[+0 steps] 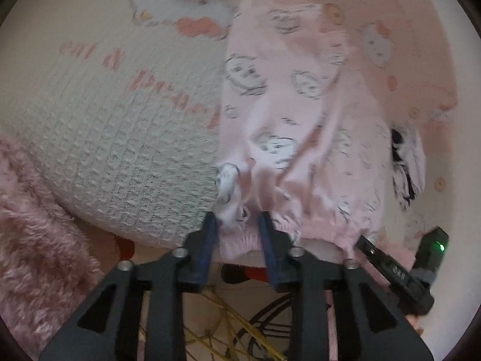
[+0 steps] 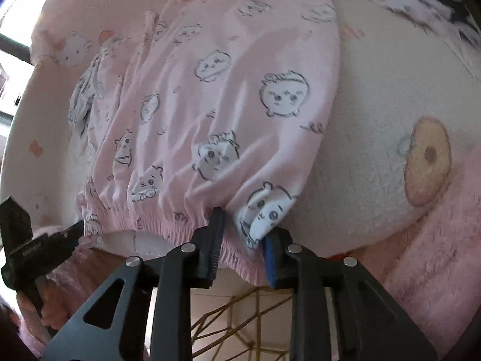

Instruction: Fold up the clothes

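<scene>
Both claws, left claw [image 1: 237, 228] and right claw [image 2: 245, 230], pinched the pink shorts' [image 2: 210, 96] elastic waistband [image 2: 162, 225]; folding it over evenly looked next.

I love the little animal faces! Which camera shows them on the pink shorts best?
The right wrist view: the pink shorts fill it and the faces are sharp. In the left wrist view the shorts are blurred and the faces smeared.
</scene>
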The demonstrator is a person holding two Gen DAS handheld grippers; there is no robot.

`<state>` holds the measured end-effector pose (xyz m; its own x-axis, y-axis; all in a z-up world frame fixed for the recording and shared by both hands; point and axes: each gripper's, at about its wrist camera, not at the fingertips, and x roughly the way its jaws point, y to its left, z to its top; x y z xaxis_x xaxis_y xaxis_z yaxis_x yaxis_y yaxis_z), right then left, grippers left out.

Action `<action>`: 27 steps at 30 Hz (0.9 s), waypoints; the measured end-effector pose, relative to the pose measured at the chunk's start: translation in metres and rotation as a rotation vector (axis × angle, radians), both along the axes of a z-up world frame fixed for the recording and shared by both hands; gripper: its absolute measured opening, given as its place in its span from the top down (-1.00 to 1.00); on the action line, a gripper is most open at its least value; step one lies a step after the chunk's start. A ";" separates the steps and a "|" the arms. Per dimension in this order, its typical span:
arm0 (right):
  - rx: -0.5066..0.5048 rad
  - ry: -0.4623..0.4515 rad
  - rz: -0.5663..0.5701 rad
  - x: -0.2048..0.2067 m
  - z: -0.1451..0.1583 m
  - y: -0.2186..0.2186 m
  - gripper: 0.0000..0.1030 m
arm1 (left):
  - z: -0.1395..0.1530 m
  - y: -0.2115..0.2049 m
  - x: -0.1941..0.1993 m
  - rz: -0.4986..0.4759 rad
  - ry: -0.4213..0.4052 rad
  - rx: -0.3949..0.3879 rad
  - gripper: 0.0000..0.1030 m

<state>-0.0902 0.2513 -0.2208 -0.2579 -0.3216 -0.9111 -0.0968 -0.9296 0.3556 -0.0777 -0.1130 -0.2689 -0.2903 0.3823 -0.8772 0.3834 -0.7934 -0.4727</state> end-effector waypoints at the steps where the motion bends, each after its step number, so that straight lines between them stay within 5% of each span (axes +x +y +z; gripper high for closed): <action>1: 0.007 0.014 0.022 -0.002 0.002 -0.004 0.88 | 0.000 0.002 -0.002 -0.012 0.009 -0.002 0.38; 4: -0.003 0.061 0.058 -0.004 0.014 -0.009 0.92 | 0.012 0.007 -0.005 -0.048 0.059 -0.009 0.91; 7: -0.055 0.168 0.052 0.005 0.053 -0.001 0.93 | 0.051 0.009 0.006 -0.080 0.172 0.019 0.91; 16: -0.181 0.559 0.056 0.049 0.232 0.016 0.93 | 0.210 -0.011 0.063 -0.155 0.549 0.188 0.95; 20: -0.148 0.498 0.027 0.017 0.229 0.028 0.92 | 0.222 -0.023 0.049 -0.138 0.514 0.128 0.95; 24: -0.110 0.431 0.000 -0.026 0.224 0.042 0.92 | 0.185 -0.021 -0.036 -0.159 0.372 0.050 0.97; 27: -0.073 0.481 -0.008 -0.070 0.251 0.043 0.92 | 0.239 -0.010 -0.079 -0.171 0.499 0.012 0.97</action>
